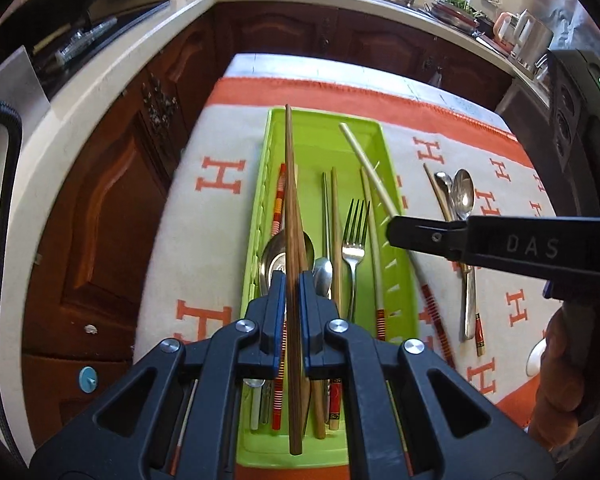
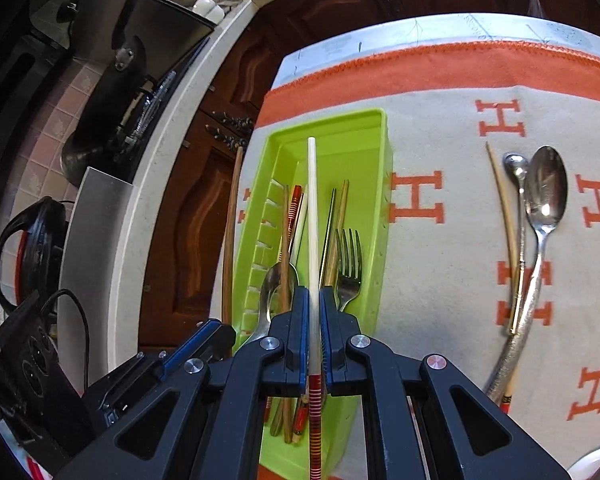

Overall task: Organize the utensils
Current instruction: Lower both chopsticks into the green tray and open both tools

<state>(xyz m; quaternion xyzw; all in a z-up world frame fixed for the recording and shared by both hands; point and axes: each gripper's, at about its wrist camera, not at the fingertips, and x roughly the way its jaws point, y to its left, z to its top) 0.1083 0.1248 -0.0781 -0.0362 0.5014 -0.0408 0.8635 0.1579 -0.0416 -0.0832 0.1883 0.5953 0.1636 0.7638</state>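
Each hand holds one chopstick over the green tray [image 1: 392,184], most likely so it can be laid down with the other long things. The left gripper [image 1: 294,292] has its jaws pinched tight on a brown wooden chopstick [image 1: 291,200]. The stick points along the tray, the same way the things inside lie, so it should drop in neatly. The right gripper [image 2: 314,320] has its jaws nearly closed on a white chopstick [image 2: 312,208] with a red and orange striped end. It also lines up with the tray.

The tray is long, bright green plastic with little slots along one wall. Inside it lie a shiny metal fork [image 1: 355,236], a big metal spoon [image 1: 272,256], a smaller spoon and several chopsticks. It sits on a grey cloth [image 2: 452,184] with orange letters that covers the surface.

Beside the tray, a large spoon [image 2: 546,196], a small spoon [image 2: 518,172] and a thin stick [image 2: 504,208], maybe another chopstick, still wait on the cloth.
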